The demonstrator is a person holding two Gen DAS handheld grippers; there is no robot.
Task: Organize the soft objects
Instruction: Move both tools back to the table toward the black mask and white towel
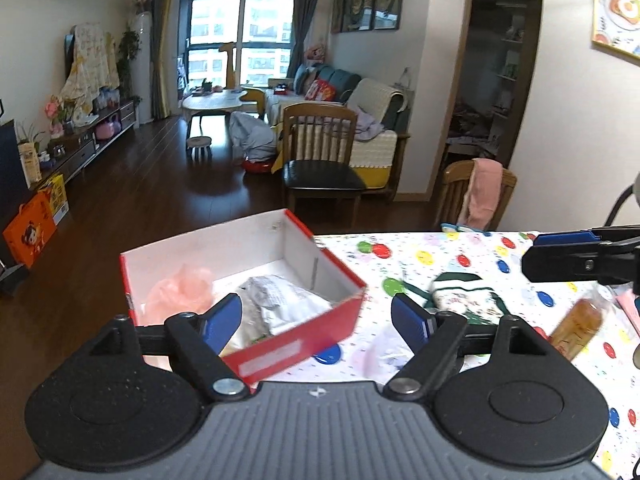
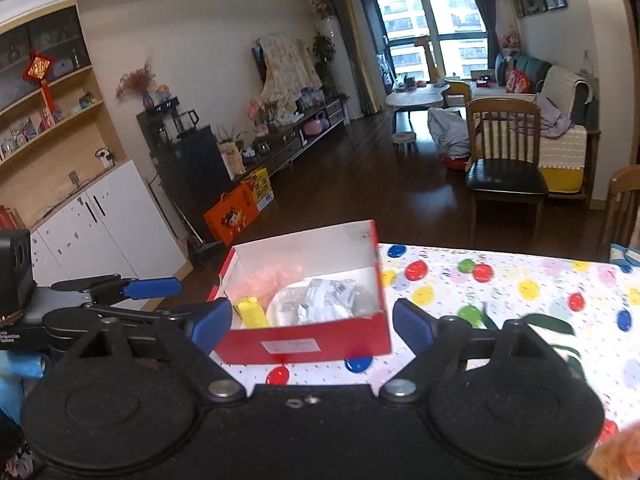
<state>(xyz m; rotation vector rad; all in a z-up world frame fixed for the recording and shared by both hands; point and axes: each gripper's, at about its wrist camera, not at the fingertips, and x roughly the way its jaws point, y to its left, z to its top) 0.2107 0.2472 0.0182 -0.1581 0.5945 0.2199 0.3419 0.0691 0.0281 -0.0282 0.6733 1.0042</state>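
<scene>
Dotted tablecloth [image 2: 520, 280] — boxy red cardboard carton [image 2: 308, 344]

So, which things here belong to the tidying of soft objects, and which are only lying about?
Belong to the job:
red box
pink bag in it
silver packet in it
green and white sock on the table

Lying about:
wooden chair
orange gift box
pink towel
</scene>
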